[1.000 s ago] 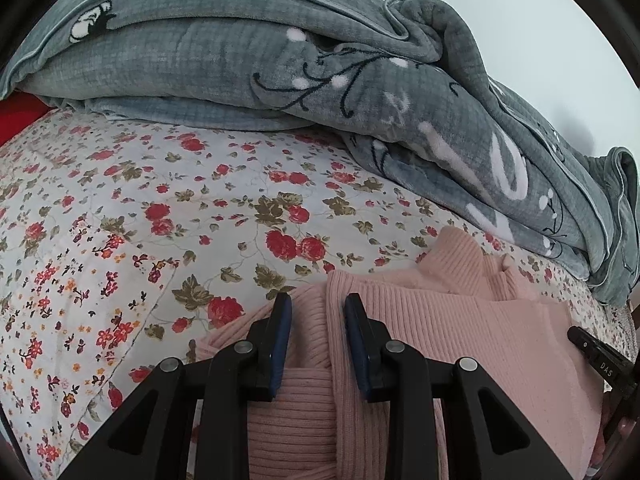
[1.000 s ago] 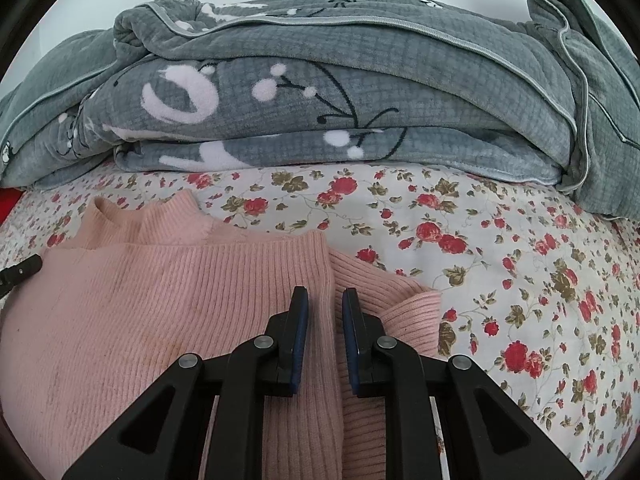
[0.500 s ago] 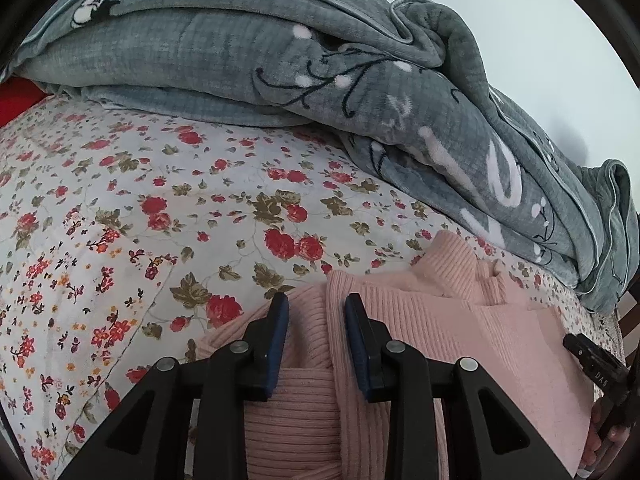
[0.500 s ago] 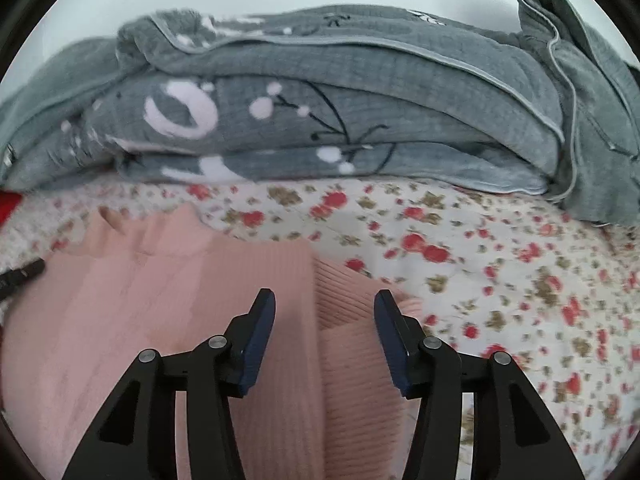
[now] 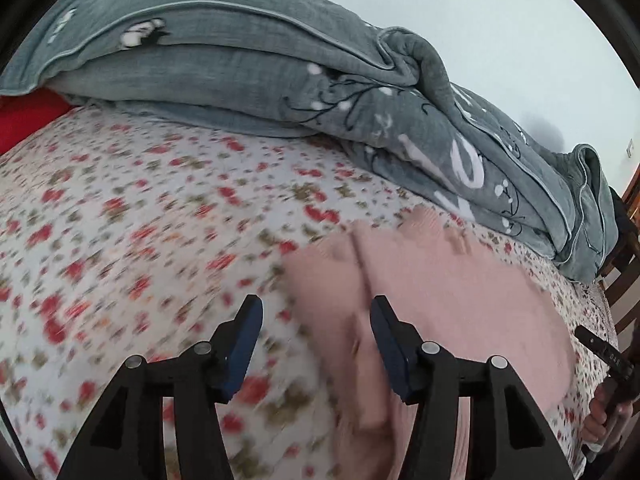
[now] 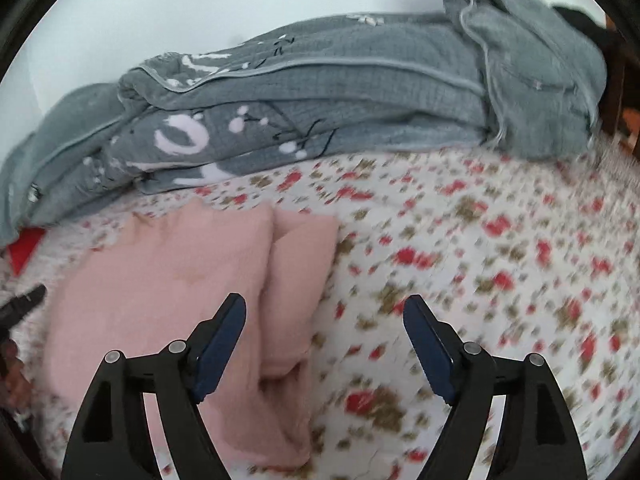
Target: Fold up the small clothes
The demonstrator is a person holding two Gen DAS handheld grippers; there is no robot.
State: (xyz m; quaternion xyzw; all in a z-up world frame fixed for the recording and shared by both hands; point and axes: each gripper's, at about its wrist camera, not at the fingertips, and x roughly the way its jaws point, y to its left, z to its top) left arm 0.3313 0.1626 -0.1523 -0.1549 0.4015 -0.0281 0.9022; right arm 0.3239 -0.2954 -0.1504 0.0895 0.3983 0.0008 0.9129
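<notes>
wrist views angled down, near bedsheet (image 5: 140, 208) (shared)

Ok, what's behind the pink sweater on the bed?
Behind the pink sweater a strip of floral sheet, then a folded grey blanket against a pale wall. A red item peeks from under the blanket; the rest is covered.

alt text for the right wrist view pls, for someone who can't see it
The right gripper, jaws opening and holding nothing, hangs over a folded pink sweater lying on a floral bedsheet. A folded grey blanket lies behind; the picture is motion-blurred.
</notes>
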